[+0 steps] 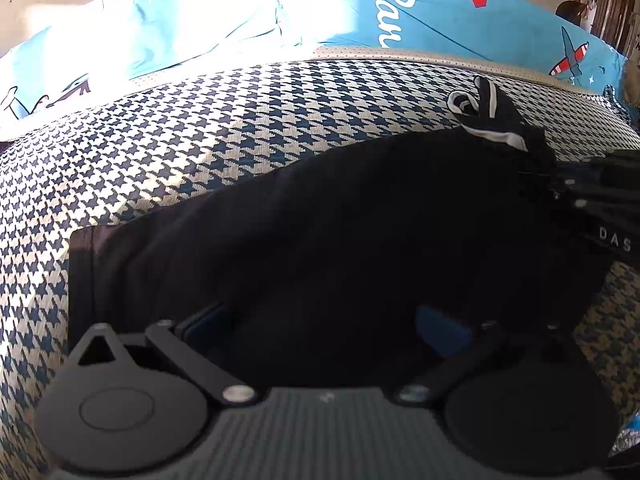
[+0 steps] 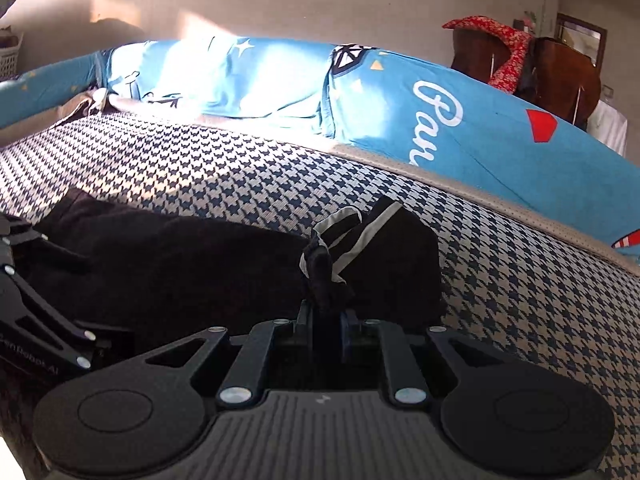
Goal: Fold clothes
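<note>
One limp black garment (image 1: 340, 216) on houndstooth-weave bed cover (image 1: 200, 132)

One black garment (image 1: 340, 216) with white trim lies on one houndstooth-patterned cover (image 1: 168, 140), and no second piece of clothing shows beside it. Two grippers are in view: the left gripper (image 1: 324, 320), its two fingers spread wide over the cloth, and the right gripper (image 2: 326, 326), its two fingers pinched together on a bunched part of the black garment. Behind them runs one blue printed quilt (image 2: 460, 120), and one red floral cloth (image 2: 504, 48) hangs over dark wooden furniture.
</note>
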Available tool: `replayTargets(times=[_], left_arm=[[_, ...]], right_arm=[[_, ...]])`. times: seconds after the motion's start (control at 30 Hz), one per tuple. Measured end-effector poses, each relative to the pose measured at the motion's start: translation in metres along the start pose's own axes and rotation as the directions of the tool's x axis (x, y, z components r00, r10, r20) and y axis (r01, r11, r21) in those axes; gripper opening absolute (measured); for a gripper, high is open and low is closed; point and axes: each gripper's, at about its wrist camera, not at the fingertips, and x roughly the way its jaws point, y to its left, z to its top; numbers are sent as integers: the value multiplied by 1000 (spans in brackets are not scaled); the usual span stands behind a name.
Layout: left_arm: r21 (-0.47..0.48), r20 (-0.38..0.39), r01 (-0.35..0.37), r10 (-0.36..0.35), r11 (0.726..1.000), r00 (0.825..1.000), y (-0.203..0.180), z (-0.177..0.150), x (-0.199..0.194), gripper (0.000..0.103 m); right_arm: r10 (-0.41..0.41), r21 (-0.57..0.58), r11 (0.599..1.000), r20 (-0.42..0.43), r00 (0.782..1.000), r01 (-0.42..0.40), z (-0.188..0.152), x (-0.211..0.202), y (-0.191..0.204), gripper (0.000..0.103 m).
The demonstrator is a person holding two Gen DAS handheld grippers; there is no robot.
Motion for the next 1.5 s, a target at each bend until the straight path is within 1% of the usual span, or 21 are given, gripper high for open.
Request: replayTargets(times=[0.07,0.1,0.17,0.27,0.33,0.43,0.5,0.6,0.67,0.73,0.8,0.9,0.97,1.03,1.17,1.27,1.33,1.43,1.5], left_arm=[[0,0,-1,1,1000,1000,0,0,0,103],[0,1,-1,1,1000,1000,0,0,0,103],[-1,1,-1,1,1000,1000,-1,0,0,103],[-1,2,-1,1,1000,1000,-1,0,-1,103],[1,3,-1,1,1000,1000,-2,0,-1,103],[2,5,0,0,1000,1000,-2,-1,-1,103],[4,6,0,0,1000,1000,-1,-1,-1,103],[5,7,0,0,1000,1000,0,-2,0,103],[6,8,1,-1,1000,1000,1,-2,0,103],[7,9,1,-1,1000,1000,2,-3,0,103],[9,11,0,0,1000,1000,2,-4,0,103],[11,13,-1,1,1000,1000,2,-4,0,103],[14,15,-2,2,1000,1000,2,-4,0,103],[16,15,-4,3,1000,1000,1,-4,1,103],[19,18,-5,4,1000,1000,1,-5,1,103],[21,19,-4,3,1000,1000,1,-5,1,103],[23,19,-4,3,1000,1000,1,-5,1,103],[24,21,-4,3,1000,1000,1,-5,1,103],[25,21,-3,3,1000,1000,1,-5,1,103]], right_arm=[[-5,-28,1000,-8,1000,4,-2,3,7,16],[-2,-34,999,-13,1000,1,-4,4,9,18],[14,-36,999,-15,1000,-14,-5,5,14,25],[62,-11,998,-14,998,-63,-3,1,18,32],[102,27,994,-15,995,-102,-3,-3,17,33],[211,97,974,-36,977,-206,-3,-8,15,33],[213,104,972,-38,976,-209,-4,-15,19,33],[191,109,975,11,982,-191,-3,-34,20,33],[165,164,971,65,984,-174,-1,-49,11,32],[111,235,962,117,987,-136,0,-63,-2,32],[40,294,953,134,990,-79,-1,-69,-16,32],[-64,384,923,100,993,21,-4,-68,-36,32],[-102,437,897,62,993,64,-9,-64,-48,32],[-131,464,881,39,991,98,-13,-61,-54,32],[-118,489,866,4,993,101,-19,-57,-59,31],[-78,473,877,-25,997,81,-24,-54,-51,28],[-55,453,889,-48,997,71,-27,-52,-43,28],[-46,445,892,-80,996,77,-35,-49,-31,28],[-58,432,897,-83,995,88,-38,-51,-24,28]])
